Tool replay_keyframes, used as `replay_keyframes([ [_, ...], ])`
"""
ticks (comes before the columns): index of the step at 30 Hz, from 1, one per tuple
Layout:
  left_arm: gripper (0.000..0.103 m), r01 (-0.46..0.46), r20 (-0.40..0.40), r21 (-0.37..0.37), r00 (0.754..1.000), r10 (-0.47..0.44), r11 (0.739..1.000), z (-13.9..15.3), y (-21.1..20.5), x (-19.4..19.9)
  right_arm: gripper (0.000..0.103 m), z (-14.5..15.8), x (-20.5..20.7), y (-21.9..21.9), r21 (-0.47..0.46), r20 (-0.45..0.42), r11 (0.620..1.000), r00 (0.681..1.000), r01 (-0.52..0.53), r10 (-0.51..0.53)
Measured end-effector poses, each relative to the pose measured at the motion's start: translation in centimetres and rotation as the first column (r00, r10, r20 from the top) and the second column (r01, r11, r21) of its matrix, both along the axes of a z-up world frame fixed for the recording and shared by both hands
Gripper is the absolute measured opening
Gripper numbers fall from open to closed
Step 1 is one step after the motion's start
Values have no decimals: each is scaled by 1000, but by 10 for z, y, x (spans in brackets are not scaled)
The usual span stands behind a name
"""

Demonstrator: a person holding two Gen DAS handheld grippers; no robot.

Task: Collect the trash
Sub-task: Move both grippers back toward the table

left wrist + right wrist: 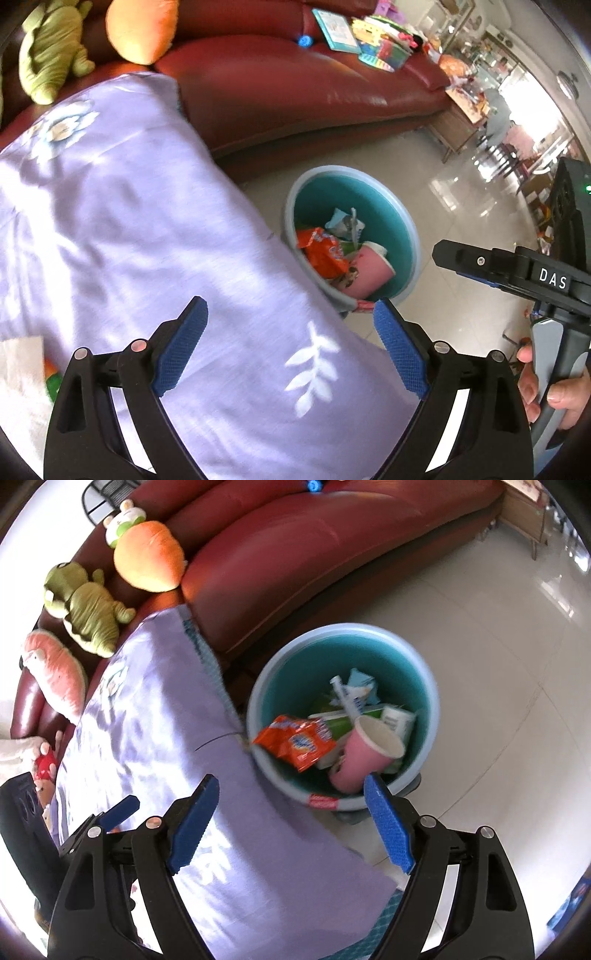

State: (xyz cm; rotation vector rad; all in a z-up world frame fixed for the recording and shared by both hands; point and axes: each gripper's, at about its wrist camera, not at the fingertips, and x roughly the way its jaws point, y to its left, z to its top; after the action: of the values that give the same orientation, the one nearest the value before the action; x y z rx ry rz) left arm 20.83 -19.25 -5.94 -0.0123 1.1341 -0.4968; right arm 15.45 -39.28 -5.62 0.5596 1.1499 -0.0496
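Looking at both grippers here, neither one has anything in it. The left gripper [290, 345] has its jaws spread wide over the lilac floral cloth [129, 229], and the right gripper [290, 819] is just as wide apart, hanging over the cloth's edge and the near rim of the teal trash bin [424, 686].

The bin sits on the tile floor [498, 646] right against the red sofa [295, 565], and it's got stuff in it already: an orange snack wrapper [299, 744], a pink paper cup [364, 757], some cartons and scraps. So my guess is we're between drops, hunting for the next piece. The next move needs a target first, then jaws lined up around it.

The left view has the only candidate I can spot, something white and papery [18, 369] at the cloth's lower left corner, but I can't tell if it's trash. It also shows the person's hand [554, 387] on the right handle. The right view gives the clean look into the bin, plus the plush toys [88, 609] on the sofa.
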Motion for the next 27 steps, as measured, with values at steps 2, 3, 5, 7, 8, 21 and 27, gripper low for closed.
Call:
replay_keyframes([
  [2,92,-20,4,-6,1000,20,1000,3,17,-4,77,4,-1,15,-4,3,1000,1000,-17,17],
  [3,92,-27,6,-8,1000,28,1000,4,24,-5,77,6,-2,22,-6,5,1000,1000,-26,26],
  [5,92,-53,13,-10,999,53,999,7,42,-10,77,11,-3,38,-12,11,999,999,-51,51],
  [7,92,-79,20,-14,997,79,997,11,63,-15,77,16,-1,56,-18,16,997,997,-82,82],
  [8,92,-91,23,-16,996,91,996,12,73,-18,77,18,0,63,-22,17,995,995,-93,94],
  [21,92,-305,60,-59,949,308,951,30,217,-48,77,35,12,184,-70,10,954,957,-290,292],
  [27,92,-372,80,-51,924,375,927,32,274,-64,77,33,18,245,-97,-17,913,918,-396,397],
])
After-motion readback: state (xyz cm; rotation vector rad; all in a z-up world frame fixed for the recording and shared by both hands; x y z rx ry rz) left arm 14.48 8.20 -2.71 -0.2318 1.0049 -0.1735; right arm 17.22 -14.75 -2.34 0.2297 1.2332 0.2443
